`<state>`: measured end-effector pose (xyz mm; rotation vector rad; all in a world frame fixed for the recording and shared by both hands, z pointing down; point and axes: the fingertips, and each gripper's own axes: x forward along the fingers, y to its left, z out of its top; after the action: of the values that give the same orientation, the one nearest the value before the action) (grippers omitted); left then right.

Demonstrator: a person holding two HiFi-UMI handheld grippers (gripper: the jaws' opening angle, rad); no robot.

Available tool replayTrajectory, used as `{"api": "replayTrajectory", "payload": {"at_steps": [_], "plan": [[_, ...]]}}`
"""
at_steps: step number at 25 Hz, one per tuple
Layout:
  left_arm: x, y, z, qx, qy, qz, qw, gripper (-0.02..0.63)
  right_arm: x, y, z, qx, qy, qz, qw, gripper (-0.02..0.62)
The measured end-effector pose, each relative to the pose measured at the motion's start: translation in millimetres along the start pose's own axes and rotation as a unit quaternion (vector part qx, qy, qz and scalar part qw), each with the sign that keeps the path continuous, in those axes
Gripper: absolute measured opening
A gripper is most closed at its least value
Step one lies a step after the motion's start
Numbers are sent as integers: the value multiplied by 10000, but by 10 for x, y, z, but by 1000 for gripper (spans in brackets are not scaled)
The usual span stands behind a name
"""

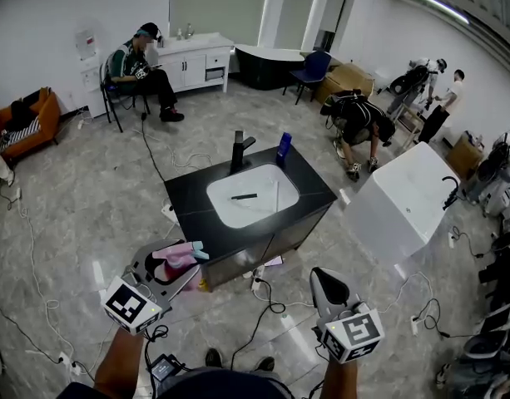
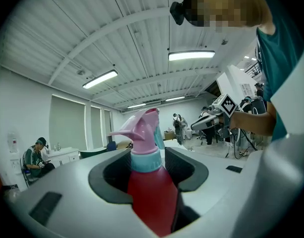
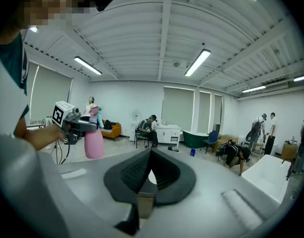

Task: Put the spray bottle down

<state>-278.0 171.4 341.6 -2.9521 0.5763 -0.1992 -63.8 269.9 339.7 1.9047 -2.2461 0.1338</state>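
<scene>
A pink spray bottle (image 1: 181,256) with a pale teal collar and trigger lies sideways in my left gripper (image 1: 167,262), low at the left of the head view, just short of the black vanity's near corner. In the left gripper view the bottle (image 2: 151,187) fills the gap between the dark pads (image 2: 111,175) and its pink nozzle points left. My left gripper (image 2: 149,165) is shut on it. My right gripper (image 1: 323,283) hangs at the lower right, apart from the bottle. Its jaws (image 3: 151,155) are shut with nothing between them. The held bottle (image 3: 94,142) also shows at the left of the right gripper view.
A black vanity counter (image 1: 309,191) with a white sink (image 1: 263,210), a black faucet (image 1: 237,152) and a blue bottle (image 1: 284,146) stands ahead. A white bathtub (image 1: 404,202) is at the right. Cables (image 1: 263,314) trail over the floor. A seated person (image 1: 142,65) and others (image 1: 363,123) are farther off.
</scene>
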Motion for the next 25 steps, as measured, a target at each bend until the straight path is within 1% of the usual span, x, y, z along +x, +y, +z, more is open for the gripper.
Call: {"api": "replayTrajectory", "payload": {"at_steps": [5,9,12,16,25], "plan": [[54,8,-34,41,24,-150,9999,206,58,15,-5,89,-58,-32,9999,11],[111,21,-34,32,49,-110,9999,206,96,-85,-56,169,-67,-18,9998,11],[220,62,-48,34,101,8,9999,206,182,-253,-101,185,-93,36,9998,11],[407,92,-41,11,203,227,9995,206,333,-505,-77,200,-155,218,9994,11],[1046,5,33,-69,300,721,9969,206,573,-1299,-96,109,-186,666,9975,11]]}}
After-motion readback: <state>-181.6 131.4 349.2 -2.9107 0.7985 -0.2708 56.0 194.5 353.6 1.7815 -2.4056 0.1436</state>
